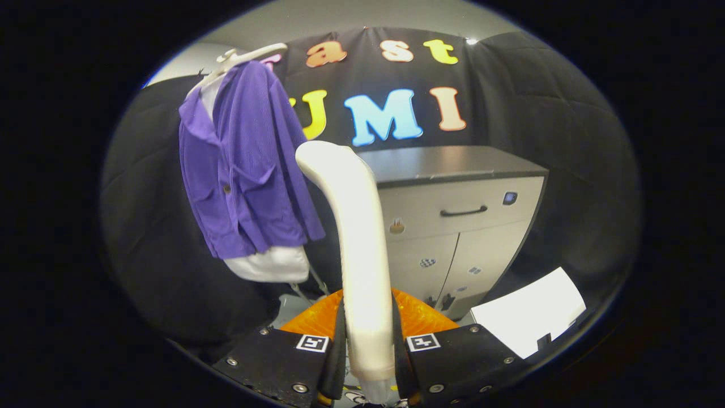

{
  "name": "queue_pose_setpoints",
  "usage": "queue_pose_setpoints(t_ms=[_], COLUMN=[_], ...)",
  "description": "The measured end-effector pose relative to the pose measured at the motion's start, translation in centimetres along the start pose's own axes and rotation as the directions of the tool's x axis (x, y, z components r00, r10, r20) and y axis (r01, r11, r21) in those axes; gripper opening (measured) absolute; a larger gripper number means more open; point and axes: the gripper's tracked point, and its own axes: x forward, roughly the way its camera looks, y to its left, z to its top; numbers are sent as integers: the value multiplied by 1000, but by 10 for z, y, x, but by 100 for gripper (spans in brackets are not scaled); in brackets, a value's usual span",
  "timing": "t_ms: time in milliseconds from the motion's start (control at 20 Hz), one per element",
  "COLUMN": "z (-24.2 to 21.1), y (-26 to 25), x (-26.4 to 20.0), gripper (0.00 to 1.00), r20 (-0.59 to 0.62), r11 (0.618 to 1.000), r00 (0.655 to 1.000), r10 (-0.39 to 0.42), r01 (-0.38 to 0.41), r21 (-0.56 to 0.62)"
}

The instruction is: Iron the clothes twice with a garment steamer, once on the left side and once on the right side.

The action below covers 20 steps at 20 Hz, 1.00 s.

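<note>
- Grey two-door cabinet with a drawer [459, 221]: beyond my jaws; its foot is hidden behind them.
- Purple button-front shirt [249, 170] over a white garment on a white hanger [238, 59]: hangs well ahead and to the left; I judge it soft, light and liable to swing when pressed.
- White plastic garment steamer handle [357, 226]: my gripper [368, 348] clamps its lower shaft, jaws narrow. Smooth, rigid, probably slippery; its head faces away, its hose is hidden.

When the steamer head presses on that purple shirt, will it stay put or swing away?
The purple shirt will probably swing: it hangs free from a hanger. Its thin fabric looks floppy, so it may bunch. The steamer, clamped between the fingers, looks rigid.
</note>
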Motion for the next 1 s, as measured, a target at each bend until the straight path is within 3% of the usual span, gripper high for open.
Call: queue_pose_setpoints(t_ms=[250,350,600,1000], z=[83,108,132,98], y=[13,18,13,-15], x=[-41,-59,-106,-111], gripper=[36,36,36,36], r20=[241,329,511,457], r11=[998,996,999,997], r00=[969,942,859,888], r10=[55,62,21,-52], r01=[-48,-40,-4,70], r21=[-38,-75,-35,-22])
